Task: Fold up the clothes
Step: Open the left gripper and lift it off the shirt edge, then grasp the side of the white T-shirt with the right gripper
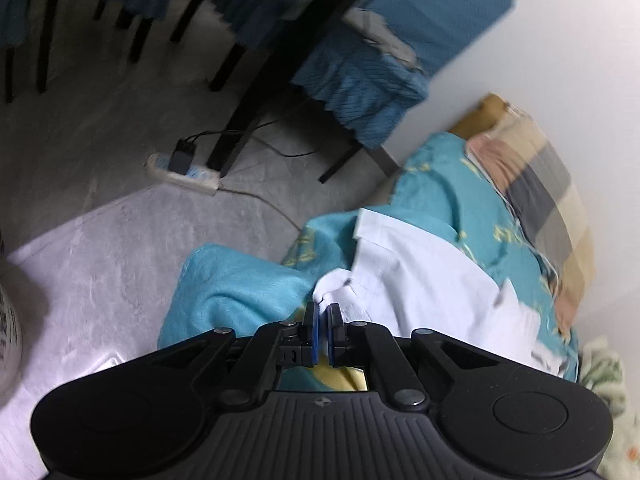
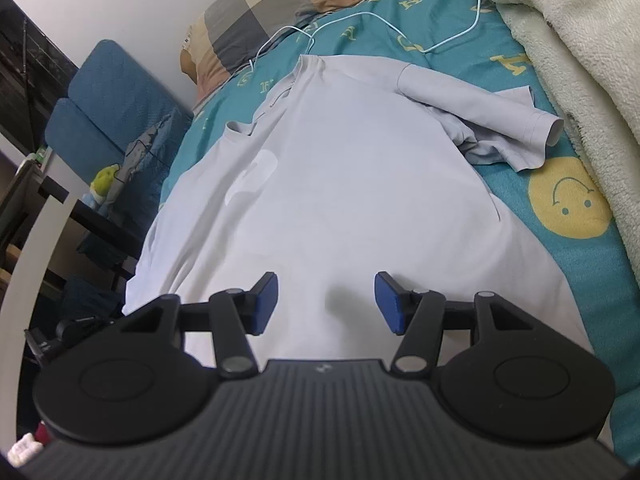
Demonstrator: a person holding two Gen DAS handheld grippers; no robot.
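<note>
Left gripper: clenched, blue pads nearly together, a bunched corner of the white T-shirt pinched between them. Cloth puckered into a small knot just ahead of the fingertips, lifted slightly off the teal bedsheet. Picture from this wrist blurred, so exactly which part of the hem is caught cannot be told.

Right gripper: released, jaws standing about half apart, nothing between the pads. Poised over the lower part of the T-shirt, blue pads close above the fabric; contact with the cloth cannot be told. A faint shadow on the fabric between the two fingers.

T-shirt spread flat along the bedsheet, collar toward the far end near the checked pillow. One short sleeve lying rumpled and partly folded over on the right side, beside a yellow smiley face printed on the sheet. A pale logo patch on the chest, left of centre.

A thin white cable trailing across the sheet just beyond the collar. A cream fleece blanket heaped along the right edge of the bed. Off the bed in the left wrist view: a blue-covered chair against the wall and a power strip on the grey floor.
</note>
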